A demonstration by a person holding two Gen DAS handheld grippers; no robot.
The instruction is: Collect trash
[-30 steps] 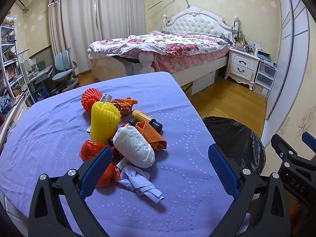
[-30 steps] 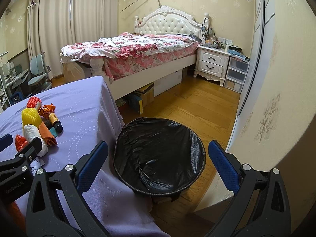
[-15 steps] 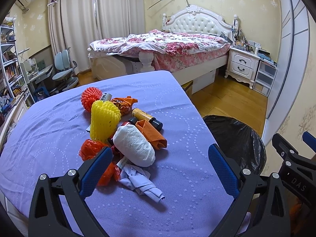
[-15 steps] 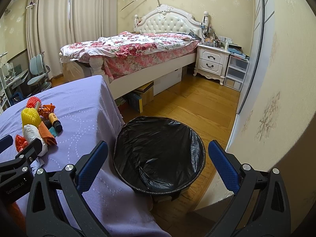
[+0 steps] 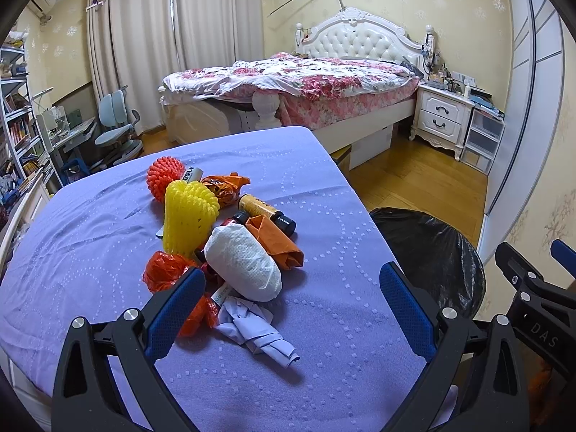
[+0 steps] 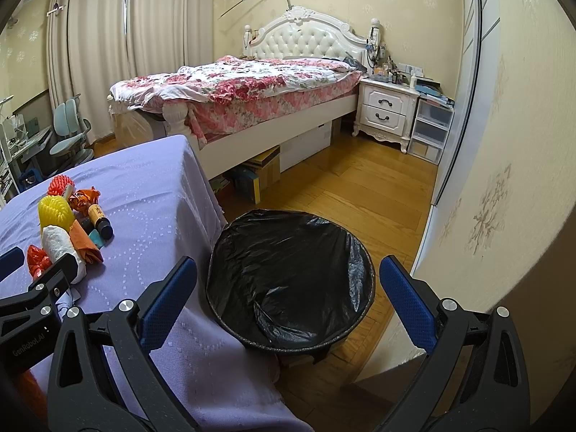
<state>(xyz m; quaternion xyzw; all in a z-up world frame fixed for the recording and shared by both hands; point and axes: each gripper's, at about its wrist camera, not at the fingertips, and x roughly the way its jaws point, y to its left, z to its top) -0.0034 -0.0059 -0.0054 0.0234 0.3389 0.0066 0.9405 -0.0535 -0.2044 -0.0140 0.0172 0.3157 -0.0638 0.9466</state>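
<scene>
A pile of trash lies on the purple tablecloth (image 5: 324,198): a white paper wad (image 5: 243,262), yellow foam net (image 5: 187,216), orange spiky ball (image 5: 163,178), orange wrappers (image 5: 277,243), a small brown bottle (image 5: 264,212), red plastic (image 5: 163,270) and a crumpled pale tissue (image 5: 252,329). My left gripper (image 5: 288,291) is open and empty, just short of the pile. My right gripper (image 6: 286,288) is open and empty above the black-lined bin (image 6: 291,277), which stands on the floor right of the table. The pile also shows in the right wrist view (image 6: 68,230).
A bed (image 5: 306,86) with a floral cover stands behind the table. A white nightstand (image 5: 441,118) and plastic drawers (image 5: 484,140) are at the right wall. A desk chair (image 5: 115,126) and bookshelves (image 5: 18,133) are at the left. The floor (image 5: 424,183) is wood.
Both views have shifted very slightly; both grippers stay open and empty, and the trash has not moved.
</scene>
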